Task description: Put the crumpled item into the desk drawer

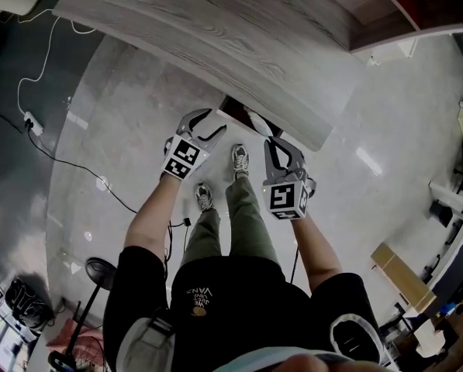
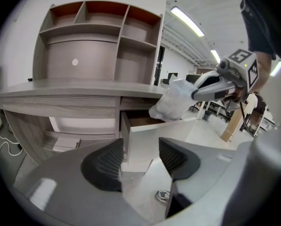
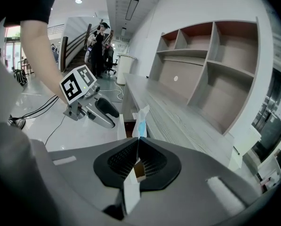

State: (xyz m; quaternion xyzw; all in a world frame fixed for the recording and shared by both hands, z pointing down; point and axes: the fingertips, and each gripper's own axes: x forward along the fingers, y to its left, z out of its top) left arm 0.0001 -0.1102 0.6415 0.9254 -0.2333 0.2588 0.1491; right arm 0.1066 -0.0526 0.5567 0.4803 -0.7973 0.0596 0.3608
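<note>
Now the drawer (image 2: 147, 134) stands pulled out from under the grey wood-grain desk (image 1: 215, 29). Its white front panel faces the person and its brown inside is open to view. The right gripper (image 3: 137, 160) has its jaws pressed together on the crumpled item (image 3: 140, 120). A thin fold of white material with a blue patch is pinched between the ribbed pads and sticks up past the fingertips. In the left gripper view the bulk of that crumpled item (image 2: 174, 101) is a pale, bag-like wad hanging from the right gripper's tips. It sits just above the drawer's open top, towards the drawer's right end, and whether it touches the rim cannot be told. The left gripper (image 2: 140, 158) is on the near side of the drawer, in front of the white panel. Its jaws are spread wide with nothing between them, and only the panel and the pale floor show through the gap. Above the drawer, an empty shelf unit (image 2: 102, 41) with reddish upper compartments rises from the desktop. In the head view both grippers flank the drawer, and the person's shoes (image 1: 240, 160) stand just short of it.
</note>
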